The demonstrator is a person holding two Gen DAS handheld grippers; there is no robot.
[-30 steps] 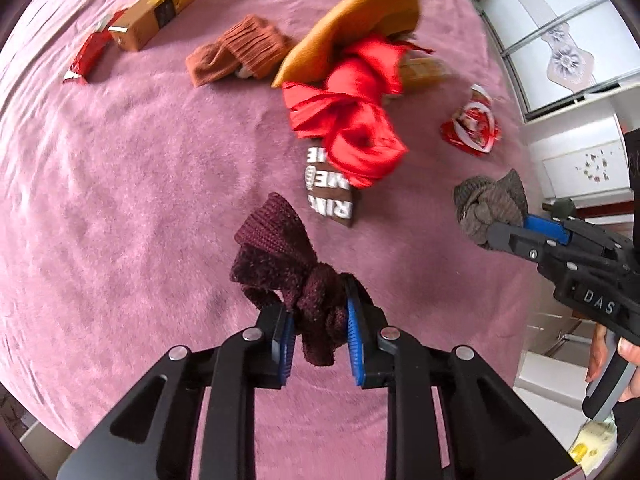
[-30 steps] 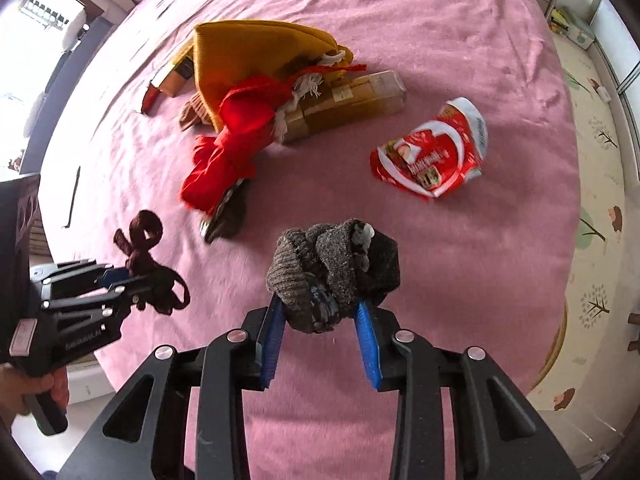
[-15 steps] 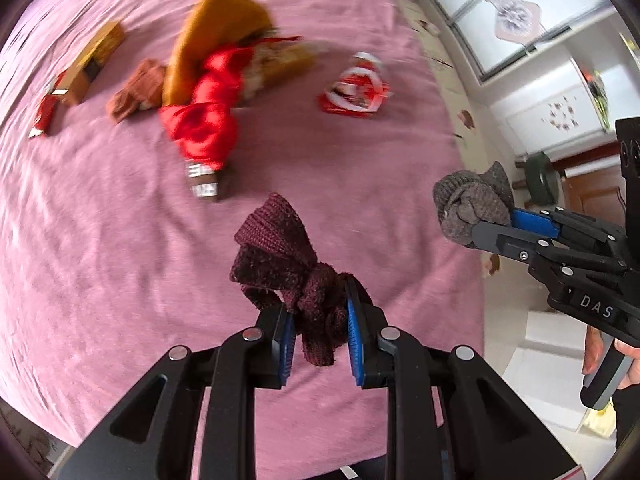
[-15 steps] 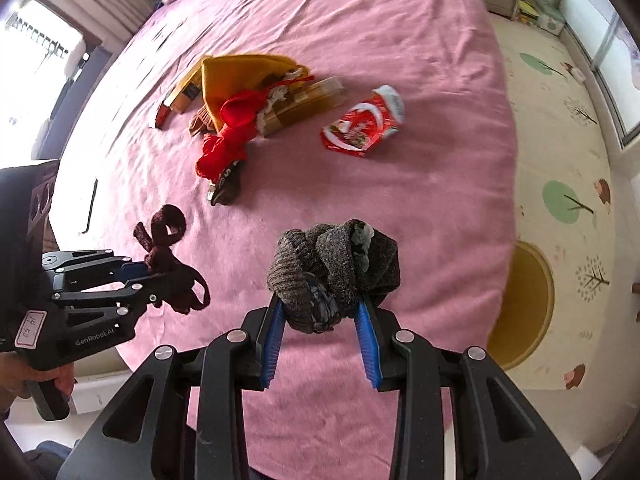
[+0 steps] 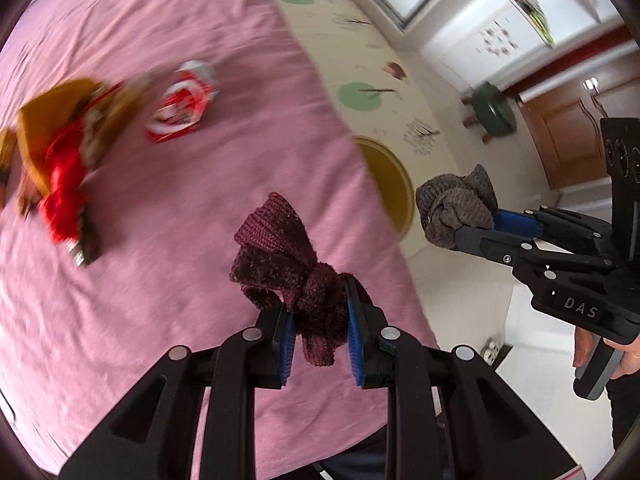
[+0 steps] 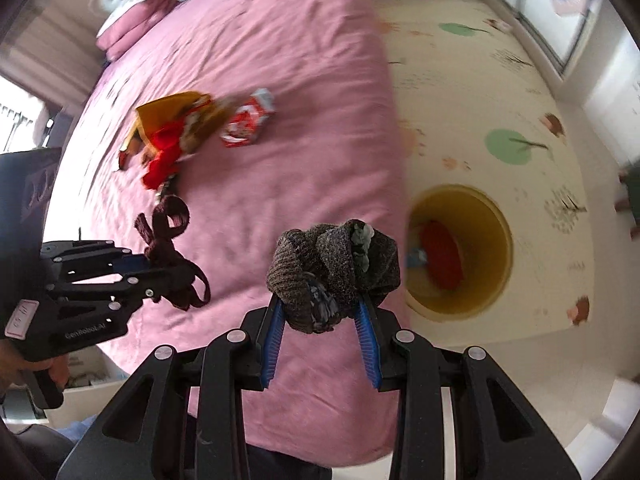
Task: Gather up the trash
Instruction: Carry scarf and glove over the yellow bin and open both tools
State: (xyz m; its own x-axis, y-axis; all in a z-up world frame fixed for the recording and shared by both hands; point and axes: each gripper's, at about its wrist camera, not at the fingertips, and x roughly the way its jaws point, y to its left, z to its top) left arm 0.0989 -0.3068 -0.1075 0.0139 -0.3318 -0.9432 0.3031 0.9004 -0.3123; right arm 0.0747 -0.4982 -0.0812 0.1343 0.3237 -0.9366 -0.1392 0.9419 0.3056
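Observation:
My left gripper (image 5: 320, 308) is shut on a knotted maroon knit sock (image 5: 280, 248), held in the air over the bed's near edge. My right gripper (image 6: 324, 312) is shut on a balled grey knit sock (image 6: 332, 260); it hangs just past the bed's side, close to a yellow bin (image 6: 496, 240) on the floor. The bin holds something red (image 6: 440, 256). In the left wrist view the right gripper (image 5: 492, 228) with the grey sock (image 5: 456, 208) is off to the right; in the right wrist view the left gripper (image 6: 140, 264) with the maroon sock (image 6: 168, 224) sits at the left.
On the pink bedspread (image 6: 280, 80) lie a red and white snack wrapper (image 6: 248, 120), a mustard cloth (image 6: 168, 112), a red cloth (image 6: 160, 160) and a dark wrapper (image 5: 86, 244). A patterned cream floor mat (image 6: 500, 100) runs beside the bed. A green stool (image 5: 492, 110) stands farther off.
Both grippers, each still holding its sock, have swung away from the litter pile toward the bed's side and risen a little. The yellow bin and floor have come into view.

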